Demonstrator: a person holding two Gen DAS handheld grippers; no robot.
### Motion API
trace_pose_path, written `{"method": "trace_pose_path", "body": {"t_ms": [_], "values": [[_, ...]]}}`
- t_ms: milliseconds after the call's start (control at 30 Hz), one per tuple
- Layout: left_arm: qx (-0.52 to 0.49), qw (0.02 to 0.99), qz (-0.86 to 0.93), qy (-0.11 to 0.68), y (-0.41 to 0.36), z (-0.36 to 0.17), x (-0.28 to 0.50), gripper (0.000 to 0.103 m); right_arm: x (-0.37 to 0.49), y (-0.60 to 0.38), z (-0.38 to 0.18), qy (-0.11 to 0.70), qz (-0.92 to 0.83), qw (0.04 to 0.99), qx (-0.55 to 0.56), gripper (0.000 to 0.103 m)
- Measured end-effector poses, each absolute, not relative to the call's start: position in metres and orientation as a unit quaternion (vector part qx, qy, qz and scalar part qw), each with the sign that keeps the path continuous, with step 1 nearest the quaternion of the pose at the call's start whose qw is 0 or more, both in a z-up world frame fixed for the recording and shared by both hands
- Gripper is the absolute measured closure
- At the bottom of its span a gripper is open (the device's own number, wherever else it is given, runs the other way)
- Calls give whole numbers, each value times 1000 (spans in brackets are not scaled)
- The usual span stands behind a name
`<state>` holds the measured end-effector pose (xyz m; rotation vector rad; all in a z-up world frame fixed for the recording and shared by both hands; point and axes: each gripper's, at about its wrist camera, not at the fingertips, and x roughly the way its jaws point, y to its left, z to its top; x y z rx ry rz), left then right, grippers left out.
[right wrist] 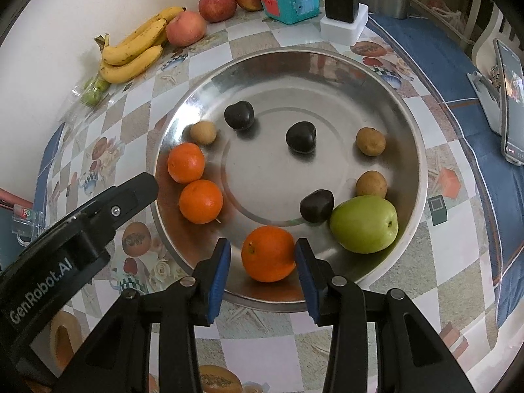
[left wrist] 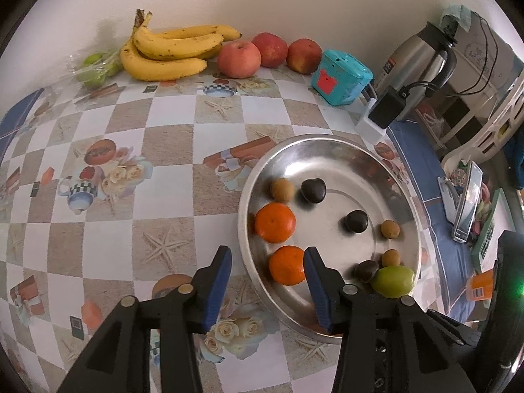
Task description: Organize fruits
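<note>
A steel plate (right wrist: 402, 104) holds three oranges, a green fruit (right wrist: 364, 224), dark round fruits and small brown fruits. My right gripper (right wrist: 263, 257) is open, its blue pads on either side of the nearest orange (right wrist: 268, 253) at the plate's front rim; whether they touch it is unclear. My left gripper (left wrist: 267, 263) is open above the plate's left rim (left wrist: 244, 193), next to another orange (left wrist: 287, 265). It shows as a black arm in the right wrist view (right wrist: 98, 209). Bananas (left wrist: 167, 50) and three apples (left wrist: 239, 59) lie by the wall.
A teal box (left wrist: 340, 80), a charger block (left wrist: 381, 111) and a steel thermos (left wrist: 416, 62) stand at the back right. A bag of green fruit (left wrist: 95, 68) lies left of the bananas. A phone on a stand (right wrist: 509, 98) is at the right edge.
</note>
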<state>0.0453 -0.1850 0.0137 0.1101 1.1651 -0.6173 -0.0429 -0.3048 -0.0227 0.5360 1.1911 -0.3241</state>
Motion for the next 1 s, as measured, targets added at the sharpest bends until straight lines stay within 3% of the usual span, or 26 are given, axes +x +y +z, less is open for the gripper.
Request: {"method": "trace_pose_path", "body": {"t_ms": [100, 200, 300, 400, 500, 600, 700, 1000], "values": [[54, 795, -273, 539, -178, 16, 46, 42, -45, -306, -20, 546, -152, 785, 249, 61], [59, 802, -252, 539, -169, 15, 48, 41, -48, -306, -17, 539, -152, 791, 247, 60], [63, 807, -229, 540, -159, 11, 49, 27, -51, -303, -14, 533, -150, 798, 237, 43], [78, 814, -201, 539, -149, 7, 48, 20, -52, -301, -13, 531, -147, 802, 231, 41], [91, 818, -172, 542, -138, 3, 47, 2, -55, -298, -13, 529, -148, 806, 221, 32], [117, 818, -133, 548, -127, -4, 44, 1, -58, -297, -13, 526, -146, 809, 220, 30], [133, 816, -108, 551, -117, -10, 42, 1, -62, -295, -15, 523, -149, 811, 215, 19], [170, 827, -55, 533, -101, 1, 27, 1, -76, -286, -17, 518, -147, 819, 197, 18]]}}
